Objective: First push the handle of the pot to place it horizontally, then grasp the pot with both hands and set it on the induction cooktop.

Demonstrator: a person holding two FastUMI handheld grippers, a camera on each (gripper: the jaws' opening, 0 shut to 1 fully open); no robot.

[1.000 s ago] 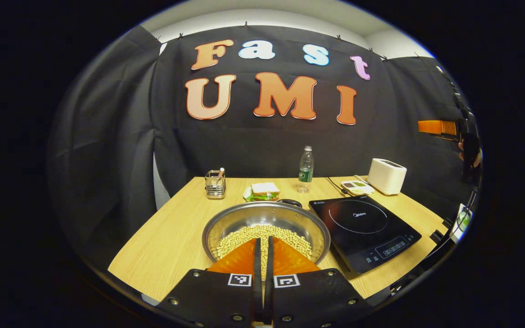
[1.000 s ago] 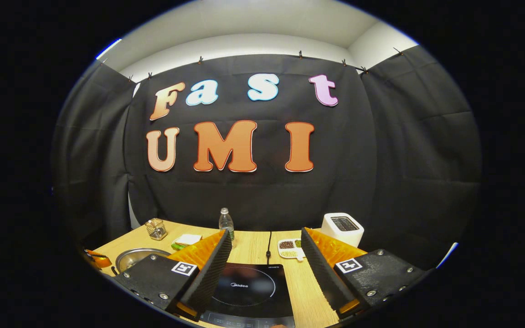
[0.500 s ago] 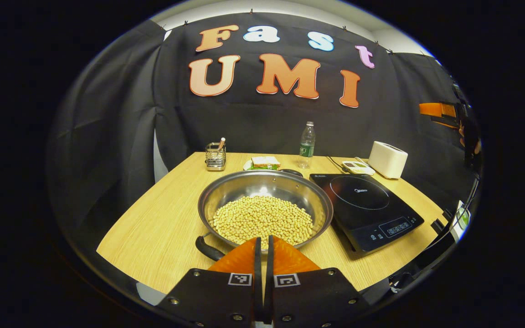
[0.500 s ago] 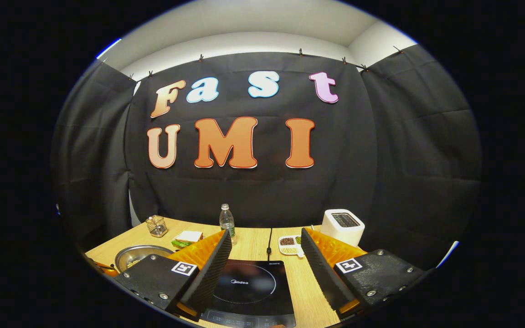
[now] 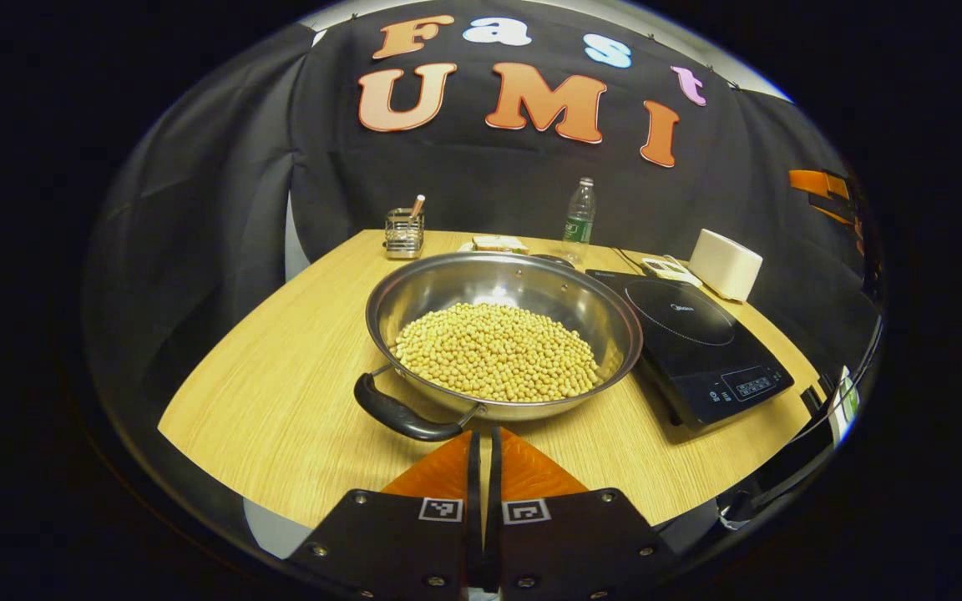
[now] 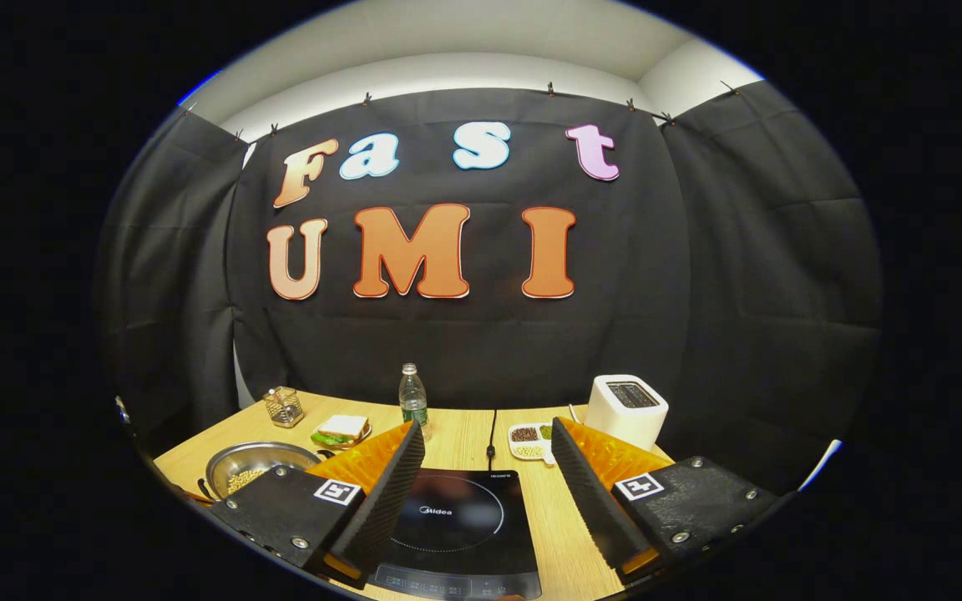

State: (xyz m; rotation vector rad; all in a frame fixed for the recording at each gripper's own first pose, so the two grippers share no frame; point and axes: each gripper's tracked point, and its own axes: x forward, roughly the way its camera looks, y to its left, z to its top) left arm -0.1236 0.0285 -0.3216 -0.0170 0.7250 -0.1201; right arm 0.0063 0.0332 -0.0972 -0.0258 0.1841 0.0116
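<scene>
A wide steel pot [image 5: 414,292] filled with pale beans stands on the wooden table [image 5: 281,392], left of the black induction cooktop [image 5: 698,342]. Its near black handle [image 5: 402,415] points toward me and a little left; a far handle peeks over the back rim. My left gripper [image 5: 485,442] is shut with nothing in it, just short of the near handle. In the right gripper view, my right gripper [image 6: 489,442] stands open above the cooktop [image 6: 456,522], with the pot [image 6: 251,472] at the far left behind its left finger.
Along the back stand a wire utensil holder [image 5: 404,234], a sandwich on a plate [image 5: 496,244], a water bottle [image 5: 579,221], a small tray of grains [image 6: 529,442] and a white toaster [image 5: 725,264]. A cable [image 6: 493,430] runs behind the cooktop. The other gripper [image 5: 823,188] hangs at the right.
My left gripper has pulled back and tilted down, so the whole pot and its near handle have come into view. The right gripper has barely shifted, tilting slightly downward.
</scene>
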